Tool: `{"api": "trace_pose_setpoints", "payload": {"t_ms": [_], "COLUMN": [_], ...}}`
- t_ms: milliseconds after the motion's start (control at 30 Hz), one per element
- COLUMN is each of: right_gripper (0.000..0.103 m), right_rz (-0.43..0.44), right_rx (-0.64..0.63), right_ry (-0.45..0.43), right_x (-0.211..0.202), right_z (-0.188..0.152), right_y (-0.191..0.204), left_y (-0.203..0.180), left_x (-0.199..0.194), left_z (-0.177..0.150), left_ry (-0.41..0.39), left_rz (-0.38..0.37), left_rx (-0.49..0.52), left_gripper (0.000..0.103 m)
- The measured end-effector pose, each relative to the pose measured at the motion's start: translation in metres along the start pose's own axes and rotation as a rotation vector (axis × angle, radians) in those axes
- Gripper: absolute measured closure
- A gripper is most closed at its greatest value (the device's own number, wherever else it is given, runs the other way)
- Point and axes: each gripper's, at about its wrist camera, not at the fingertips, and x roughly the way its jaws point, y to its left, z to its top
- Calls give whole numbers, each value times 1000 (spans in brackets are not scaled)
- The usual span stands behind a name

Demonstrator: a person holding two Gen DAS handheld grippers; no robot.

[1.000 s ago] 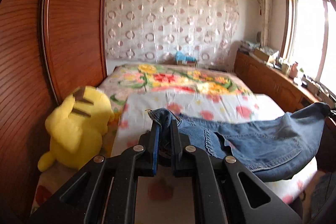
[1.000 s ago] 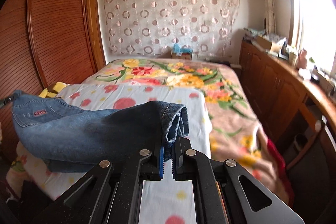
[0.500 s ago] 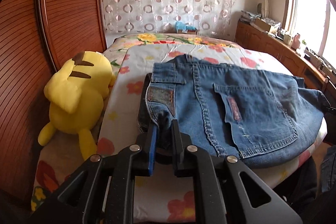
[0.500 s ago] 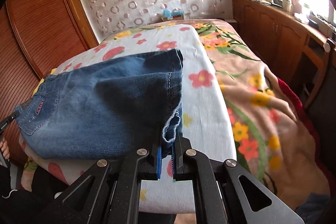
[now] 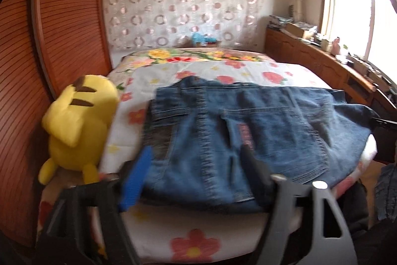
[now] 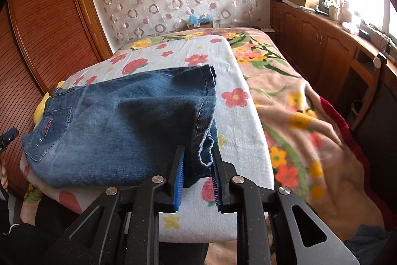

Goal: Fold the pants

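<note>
Folded jeans (image 5: 248,135) lie along the bed's (image 6: 238,116) near edge; left gripper (image 5: 196,165) and right gripper (image 6: 198,165) are both opening, the denim loose between their jaws.

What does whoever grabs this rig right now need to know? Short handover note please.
Left gripper: jaws opening, wide apart, waist end of the jeans lies between them, not pinched.
Right gripper: jaws opening, hem end sits loosely between the pads.
Jeans lie folded across the floral sheet on the bed; yellow plush toy beside the waist.
Done: jeans laid down folded.
Left: back both grippers off, then probably fold again.
</note>
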Motion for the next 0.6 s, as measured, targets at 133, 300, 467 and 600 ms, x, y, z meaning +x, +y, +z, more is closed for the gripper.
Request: {"api": "trace_pose_setpoints", "payload": {"t_ms": [133,300,467,600], "right_gripper": [81,80,80,80], "right_rz": [2,-3,1,-16], "right_rx": [-5,-19,-21,-20], "right_ry": [0,6,16,39], "right_x": [-5,-10,-8,3], "right_z": [1,2,0,-1], "right_y": [2,3,1,-2], "left_y": [-25,-59,-79,-86], "left_x": [21,38,45,46], "left_z": [-1,-5,-7,-10], "left_ry": [54,65,82,91], "left_rz": [-76,-146,-175,-180], "left_rx": [28,70,97,97], "left_gripper": [21,21,21,21]}}
